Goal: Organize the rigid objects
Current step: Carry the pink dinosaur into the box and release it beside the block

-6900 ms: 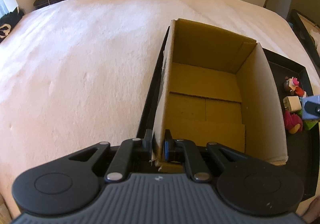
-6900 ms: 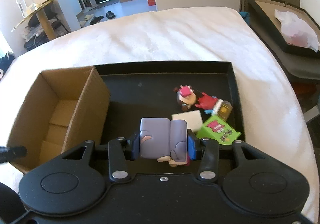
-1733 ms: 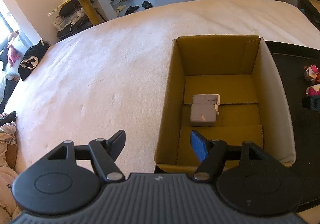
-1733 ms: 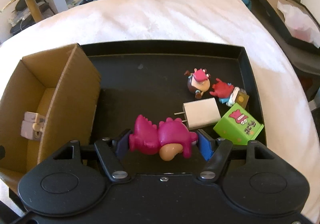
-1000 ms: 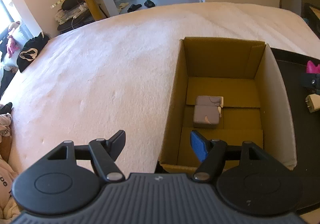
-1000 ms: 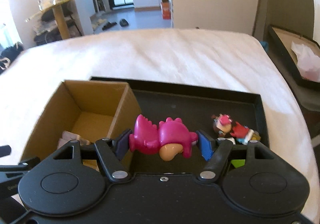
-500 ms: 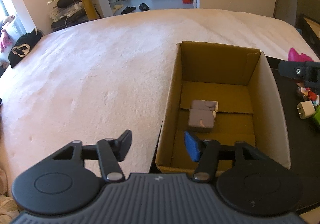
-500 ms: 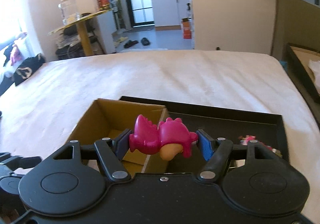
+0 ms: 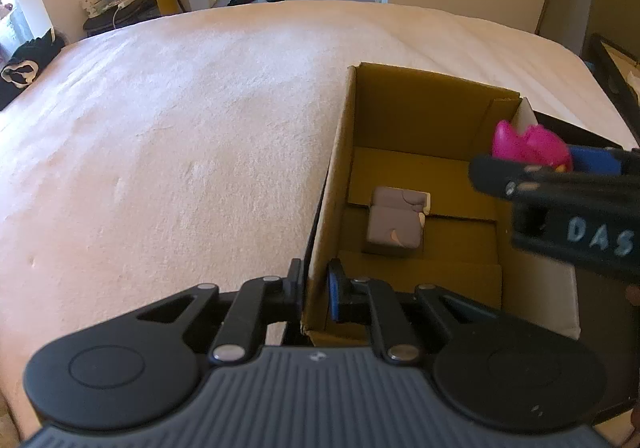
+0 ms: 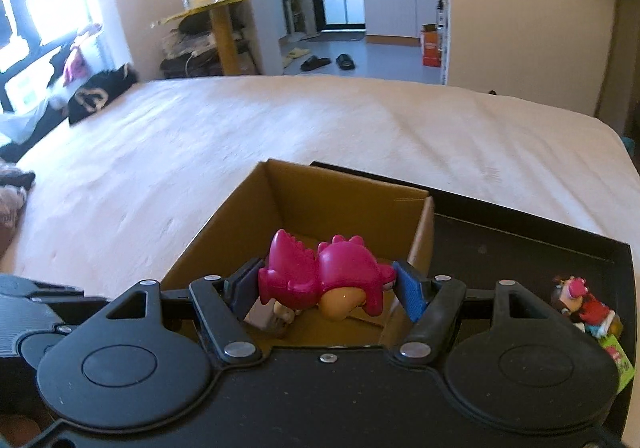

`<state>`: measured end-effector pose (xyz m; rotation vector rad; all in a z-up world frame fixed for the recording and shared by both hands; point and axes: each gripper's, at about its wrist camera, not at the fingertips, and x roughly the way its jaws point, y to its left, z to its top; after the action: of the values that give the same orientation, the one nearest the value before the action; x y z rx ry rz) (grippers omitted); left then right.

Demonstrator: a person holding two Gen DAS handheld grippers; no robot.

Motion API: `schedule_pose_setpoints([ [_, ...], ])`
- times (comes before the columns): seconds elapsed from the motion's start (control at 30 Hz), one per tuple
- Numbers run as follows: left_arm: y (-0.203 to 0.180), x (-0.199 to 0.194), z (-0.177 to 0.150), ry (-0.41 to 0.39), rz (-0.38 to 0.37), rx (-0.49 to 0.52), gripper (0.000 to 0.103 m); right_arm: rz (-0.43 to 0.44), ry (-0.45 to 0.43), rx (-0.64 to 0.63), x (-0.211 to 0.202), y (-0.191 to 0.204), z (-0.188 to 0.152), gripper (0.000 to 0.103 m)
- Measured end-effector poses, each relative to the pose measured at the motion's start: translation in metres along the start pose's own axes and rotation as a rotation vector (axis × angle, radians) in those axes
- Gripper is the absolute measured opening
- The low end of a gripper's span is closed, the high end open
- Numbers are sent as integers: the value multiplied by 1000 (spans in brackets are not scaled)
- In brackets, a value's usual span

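An open cardboard box (image 9: pixel 424 120) stands on the white bed with a grey block toy (image 9: pixel 396 222) on its floor. My left gripper (image 9: pixel 314 288) is shut on the box's near left wall, one finger outside and one inside. My right gripper (image 10: pixel 326 284) is shut on a pink dinosaur toy (image 10: pixel 324 276) and holds it over the box (image 10: pixel 352 204), above the grey toy (image 10: pixel 266 318). In the left wrist view the right gripper (image 9: pixel 532 164) reaches in from the right with the pink toy (image 9: pixel 528 146) above the box's right side.
A black tray (image 10: pixel 520 248) lies under and to the right of the box, with small figurines (image 10: pixel 580 302) and a green box (image 10: pixel 622 362) at its right edge. The wide white bed (image 9: pixel 180 128) spreads to the left. A yellow side table (image 10: pixel 224 8) stands behind.
My left gripper's jaws have closed onto the box's near left wall. The right gripper has carried the pink toy leftward from the tray to above the box.
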<state>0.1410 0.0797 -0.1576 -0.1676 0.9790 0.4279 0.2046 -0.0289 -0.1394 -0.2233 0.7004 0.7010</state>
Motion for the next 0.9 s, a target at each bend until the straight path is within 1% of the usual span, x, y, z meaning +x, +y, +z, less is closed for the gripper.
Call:
schedule_pose_setpoints([
  [0.13, 3, 1, 0, -5, -14, -9, 12, -17, 26, -31, 7, 6, -2, 68],
  [0.43, 8, 5, -1, 1, -43, -21, 12, -40, 50, -81, 19, 14, -8, 69],
  [0.67, 14, 7, 0, 9, -73, -49, 12, -49, 51, -77, 19, 15, -9, 70],
  [0.9, 11, 8, 0, 16, -63, -37, 12, -39, 49, -60, 17, 14, -7, 71],
])
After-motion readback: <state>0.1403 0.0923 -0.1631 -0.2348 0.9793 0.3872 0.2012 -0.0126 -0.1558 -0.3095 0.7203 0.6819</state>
